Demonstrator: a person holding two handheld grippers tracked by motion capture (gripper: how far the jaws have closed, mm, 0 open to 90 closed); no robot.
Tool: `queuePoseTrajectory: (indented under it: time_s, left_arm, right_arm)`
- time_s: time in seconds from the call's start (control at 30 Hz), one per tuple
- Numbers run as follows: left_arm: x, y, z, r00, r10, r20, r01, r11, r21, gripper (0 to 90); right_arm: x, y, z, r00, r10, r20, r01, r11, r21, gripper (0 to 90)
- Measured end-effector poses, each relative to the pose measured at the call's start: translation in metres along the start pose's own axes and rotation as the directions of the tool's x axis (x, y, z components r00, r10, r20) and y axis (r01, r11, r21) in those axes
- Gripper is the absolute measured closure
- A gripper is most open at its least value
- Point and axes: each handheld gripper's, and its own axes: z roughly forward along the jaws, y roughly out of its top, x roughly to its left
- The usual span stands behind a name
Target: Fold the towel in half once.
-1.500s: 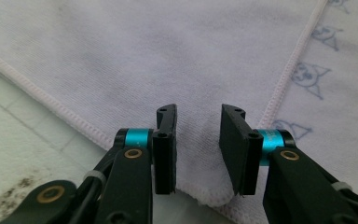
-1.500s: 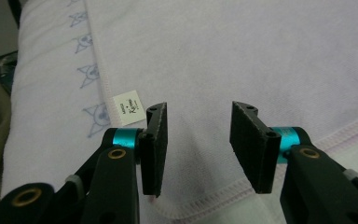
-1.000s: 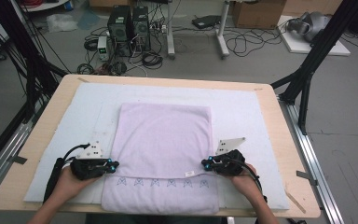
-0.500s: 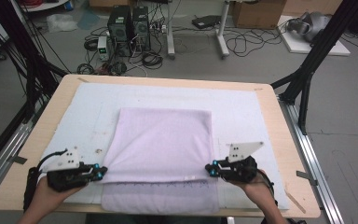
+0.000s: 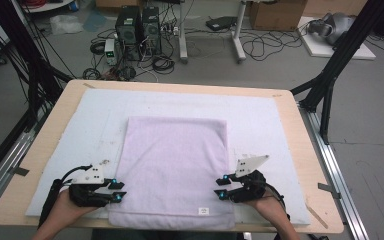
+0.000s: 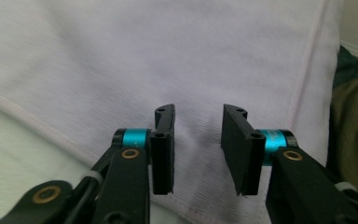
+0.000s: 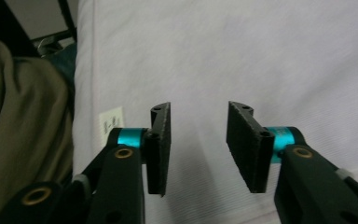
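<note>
The lilac towel point(image 5: 175, 170) lay flat in the middle of the white mat point(image 5: 280, 125). The left gripper point(image 5: 118, 191) and right gripper point(image 5: 221, 188) stood at the towel's near side edges, jaws wide and empty. A bite of only one layer might drag the towel crooked.

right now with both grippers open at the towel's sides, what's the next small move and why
Probably close each gripper on its side edge of the lilac towel. The left gripper and right gripper both show open jaws over the cloth with nothing pinched, and the towel lies flat on the white mat, so a grip comes first.
</note>
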Motion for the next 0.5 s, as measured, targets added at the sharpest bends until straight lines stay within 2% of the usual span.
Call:
queuePoseTrajectory:
  time_s: [0.03, 0.07, 0.13, 0.2, 0.23, 0.27, 0.37, 0.43, 0.5]
  left_arm:
    - [-0.001, -0.002, 0.003, 0.9999, -0.008, 0.007, 0.008, 0.9999, 0.011, 62.2]
    - [-0.002, -0.003, 0.003, 1.0, 0.0, 0.003, 0.0, 1.0, -0.002, 59.0]
    - [-0.002, -0.003, 0.002, 0.9999, 0.008, -0.009, -0.008, 1.0, 0.001, 60.5]
    - [-0.003, -0.003, 0.003, 0.9996, 0.022, -0.019, -0.022, 0.9997, -0.004, 72.3]
    - [-0.003, -0.003, 0.003, 0.9993, 0.032, -0.019, -0.032, 0.9995, -0.002, 81.1]
    - [-0.003, -0.002, 0.004, 0.9995, 0.027, -0.017, -0.027, 0.9996, -0.002, 86.1]
    - [-0.003, 0.002, 0.001, 0.9995, 0.023, -0.023, -0.024, 0.9996, -0.013, 87.7]
    - [-0.005, 0.005, -0.009, 0.9993, 0.023, -0.029, -0.024, 0.9989, -0.039, 87.8]
    - [-0.011, 0.011, -0.021, 0.9987, 0.036, -0.037, -0.038, 0.9974, -0.062, 87.8]
  right_arm:
    - [0.003, -0.003, 0.004, 1.0, -0.006, -0.003, 0.006, 1.0, 0.02, 58.2]
    - [0.004, -0.006, 0.007, 0.9999, -0.009, -0.005, 0.009, 0.999, 0.034, 58.9]
    - [0.007, -0.01, 0.012, 0.9999, -0.016, -0.005, 0.016, 0.998, 0.066, 64.7]
    - [0.01, -0.011, 0.014, 0.9988, -0.043, 0.021, 0.042, 0.998, 0.056, 76.1]
    - [0.009, -0.01, 0.014, 0.9991, -0.042, 0.01, 0.041, 0.997, 0.06, 81.4]
    - [0.009, -0.009, 0.015, 0.9991, -0.042, 0.01, 0.041, 0.997, 0.066, 85.5]
    - [0.008, -0.006, 0.015, 0.9993, -0.037, 0.003, 0.037, 0.997, 0.073, 87.4]
    - [0.008, -0.004, 0.01, 0.9994, -0.034, 0.001, 0.034, 0.998, 0.047, 87.5]
    - [0.01, 0.0, -0.002, 0.9996, -0.029, 0.0, 0.029, 0.999, -0.017, 87.6]
